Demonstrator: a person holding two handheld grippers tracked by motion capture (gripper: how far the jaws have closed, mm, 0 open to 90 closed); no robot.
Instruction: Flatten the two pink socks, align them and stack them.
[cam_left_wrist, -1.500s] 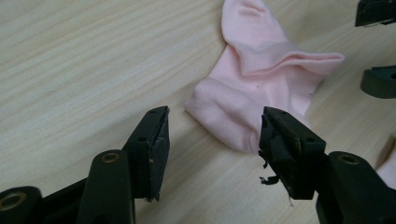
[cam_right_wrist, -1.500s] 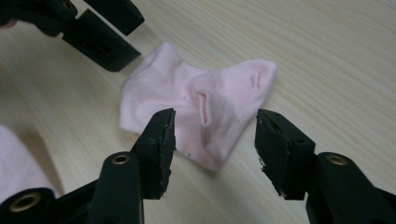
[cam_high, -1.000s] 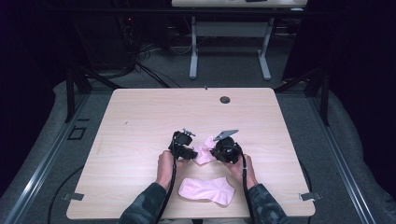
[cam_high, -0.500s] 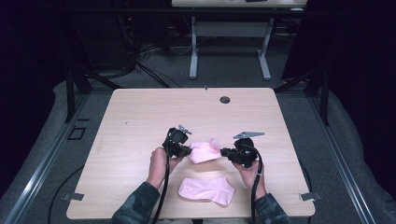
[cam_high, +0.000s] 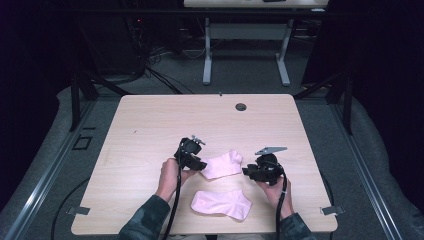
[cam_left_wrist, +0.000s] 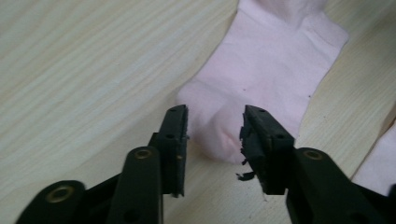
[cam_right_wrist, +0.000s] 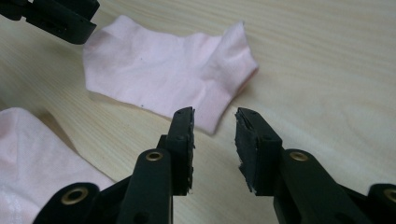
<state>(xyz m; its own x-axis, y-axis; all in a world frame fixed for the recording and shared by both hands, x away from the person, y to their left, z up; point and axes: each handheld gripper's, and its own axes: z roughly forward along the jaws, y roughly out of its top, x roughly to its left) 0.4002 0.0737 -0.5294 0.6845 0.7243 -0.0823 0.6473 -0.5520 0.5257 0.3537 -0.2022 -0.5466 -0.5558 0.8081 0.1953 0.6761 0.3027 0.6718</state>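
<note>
Both grippers stand partly open and hold nothing, their jaws having just been opening: the left gripper (cam_left_wrist: 212, 140) points at the toe end of the upper sock (cam_high: 222, 164), with that rounded toe lying in line with the gap but the pads clear of it, and the right gripper (cam_right_wrist: 215, 135) sits just off the cuff end, only bare table (cam_high: 150, 125) between its jaws. That sock lies flat and spread between the two tools near the table's middle, apparently smoothed out from both ends so it can be paired. Its mate, the lower sock (cam_high: 222, 204), lies flat just below it near the front edge, close by yet apart, within easy reach of either hand.
</note>
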